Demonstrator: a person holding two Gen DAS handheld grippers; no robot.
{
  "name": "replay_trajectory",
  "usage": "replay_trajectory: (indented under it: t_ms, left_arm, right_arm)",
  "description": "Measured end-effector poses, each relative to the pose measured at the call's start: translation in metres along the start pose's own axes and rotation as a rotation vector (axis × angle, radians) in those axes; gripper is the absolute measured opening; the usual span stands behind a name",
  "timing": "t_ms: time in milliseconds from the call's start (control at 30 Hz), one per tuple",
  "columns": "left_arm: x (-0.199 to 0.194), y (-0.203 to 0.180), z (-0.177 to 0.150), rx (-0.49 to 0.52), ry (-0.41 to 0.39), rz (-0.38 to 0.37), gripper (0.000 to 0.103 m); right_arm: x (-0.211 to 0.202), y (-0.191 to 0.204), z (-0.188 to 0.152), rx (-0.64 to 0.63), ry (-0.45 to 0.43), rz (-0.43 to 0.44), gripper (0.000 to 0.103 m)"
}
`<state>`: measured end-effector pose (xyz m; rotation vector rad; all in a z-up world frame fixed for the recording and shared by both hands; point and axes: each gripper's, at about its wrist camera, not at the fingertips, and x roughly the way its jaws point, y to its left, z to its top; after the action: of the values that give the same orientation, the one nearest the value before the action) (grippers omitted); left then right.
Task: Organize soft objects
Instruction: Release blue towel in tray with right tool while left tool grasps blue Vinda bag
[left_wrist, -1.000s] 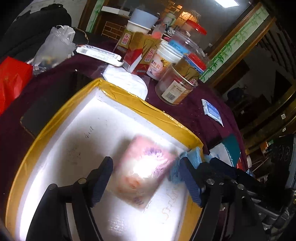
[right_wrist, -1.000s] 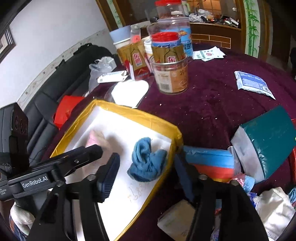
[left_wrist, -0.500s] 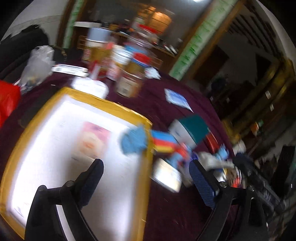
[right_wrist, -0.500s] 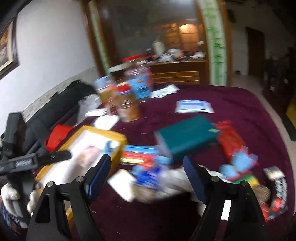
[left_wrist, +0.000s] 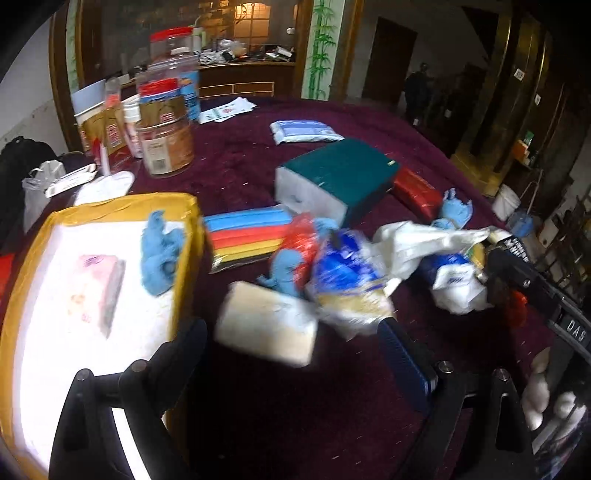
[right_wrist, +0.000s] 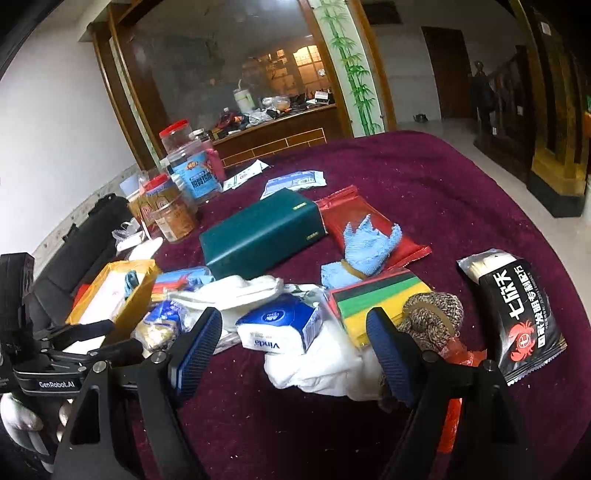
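Both tongs open, empty; Vinda tissue pack (right_wrist: 277, 326) lies lengthwise btw right fingers.

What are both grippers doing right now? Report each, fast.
Left gripper: open, holding nothing, above the beige packet.
Right gripper: open, holding nothing, around the Vinda tissue pack.

My table (right_wrist: 443, 192) wore a maroon cloth. Directly on it sat a yellow-rimmed tray (left_wrist: 122, 203), teal box (right_wrist: 258, 232), red foil pouch (right_wrist: 369, 218), black crab-print packet (right_wrist: 517, 314), Vinda tissue pack (right_wrist: 277, 328), white cloth (right_wrist: 325, 362), and jars (left_wrist: 166, 144) at the back.
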<state>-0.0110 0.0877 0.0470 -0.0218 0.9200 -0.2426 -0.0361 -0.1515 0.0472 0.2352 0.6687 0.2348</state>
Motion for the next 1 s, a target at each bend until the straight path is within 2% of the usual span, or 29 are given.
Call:
replay_trajectory:
  t_ms: [67,267,300,367,400,567,767,900,1000]
  left_arm:
    - [0.002,-0.004,0.006,-0.011,-0.011,-0.018,0.095]
    - [0.033,-0.027,0.019,0.056,0.015,0.043,0.095]
    - [0.038,-0.031,0.021,0.064,0.022,0.045,0.092]
    - [0.045,-0.034,0.022,0.073,0.047,0.018,0.052]
    - [0.047,-0.034,0.021,0.066,0.060,0.003,0.049]
    - [0.030,-0.028,0.012,0.047,0.022,-0.031,0.049]
    - [-0.028,-0.010,-0.012,-0.032,-0.064,-0.109,0.049]
    - [-0.070,0.010,-0.043,-0.100,-0.120,-0.156,0.050]
    - [-0.092,0.029,-0.067,-0.156,-0.154,-0.153,0.050]
  right_arm:
    - [-0.003,0.000,0.000,-0.003,-0.012,0.006,0.079]
    - [-0.012,0.011,-0.004,-0.064,-0.049,-0.023,0.079]
    - [-0.013,0.012,-0.004,-0.069,-0.052,-0.026,0.079]
    - [-0.012,0.012,-0.004,-0.071,-0.054,-0.038,0.079]
    - [-0.012,0.012,-0.004,-0.069,-0.054,-0.040,0.079]
    - [-0.010,0.005,-0.002,-0.038,-0.044,-0.054,0.079]
    - [-0.007,-0.001,-0.003,-0.023,-0.029,-0.062,0.079]
    - [-0.003,-0.001,-0.004,-0.023,-0.010,-0.063,0.079]
    - [-0.005,0.003,-0.005,-0.036,-0.014,-0.057,0.079]
